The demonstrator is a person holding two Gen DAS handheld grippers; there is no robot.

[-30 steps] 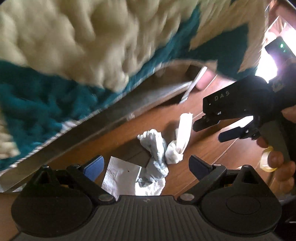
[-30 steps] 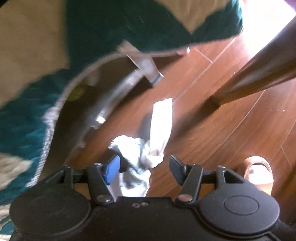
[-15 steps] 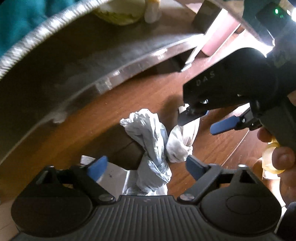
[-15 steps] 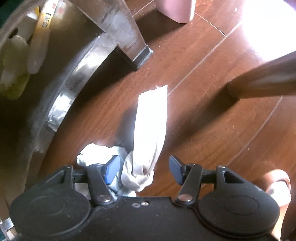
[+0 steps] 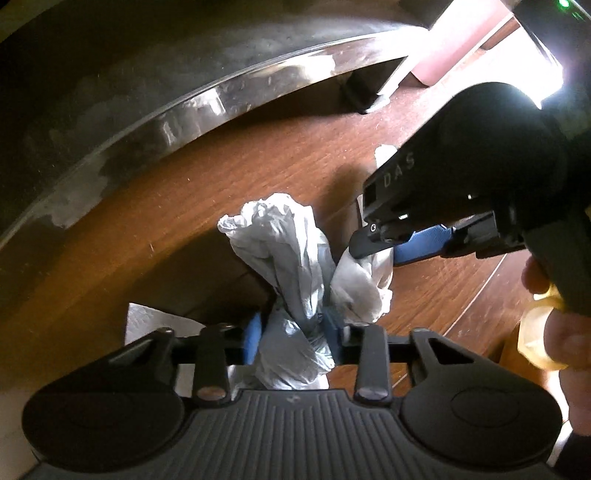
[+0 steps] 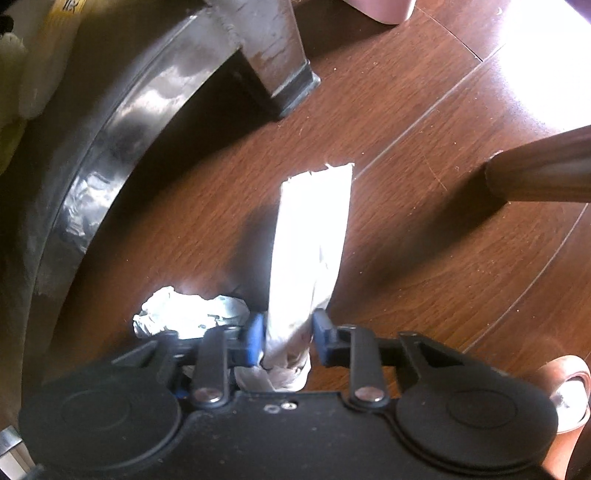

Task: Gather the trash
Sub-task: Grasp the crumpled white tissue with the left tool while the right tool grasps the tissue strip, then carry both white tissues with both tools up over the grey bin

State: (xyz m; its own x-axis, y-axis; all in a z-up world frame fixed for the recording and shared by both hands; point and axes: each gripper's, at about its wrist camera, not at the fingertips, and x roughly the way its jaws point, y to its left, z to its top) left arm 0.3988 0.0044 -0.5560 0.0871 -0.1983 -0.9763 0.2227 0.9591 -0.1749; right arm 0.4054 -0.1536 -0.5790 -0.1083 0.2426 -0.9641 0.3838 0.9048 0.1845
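My left gripper (image 5: 293, 330) is shut on a crumpled grey-white tissue (image 5: 284, 251) low over the wooden floor (image 5: 184, 206). My right gripper (image 6: 288, 338) is shut on a long white twisted paper strip (image 6: 312, 236) whose free end lies on the floor ahead. The right gripper also shows in the left wrist view (image 5: 391, 240), just right of the grey tissue, pinching the white strip (image 5: 364, 284). The grey tissue also shows in the right wrist view (image 6: 188, 310), to the left of the strip. A flat white paper sheet (image 5: 151, 325) lies partly hidden behind my left gripper.
A curved metal furniture base (image 5: 207, 107) arcs across the left, with a metal foot (image 6: 284, 74) on the floor. A round wooden leg (image 6: 543, 173) stands at the right. A pink object (image 6: 380, 9) is at the far top. A sandalled foot (image 6: 565, 398) is at lower right.
Both grippers moved down and forward to the floor and closed: the left on the grey tissue, the right on the white strip. The teal and cream rug has left view.
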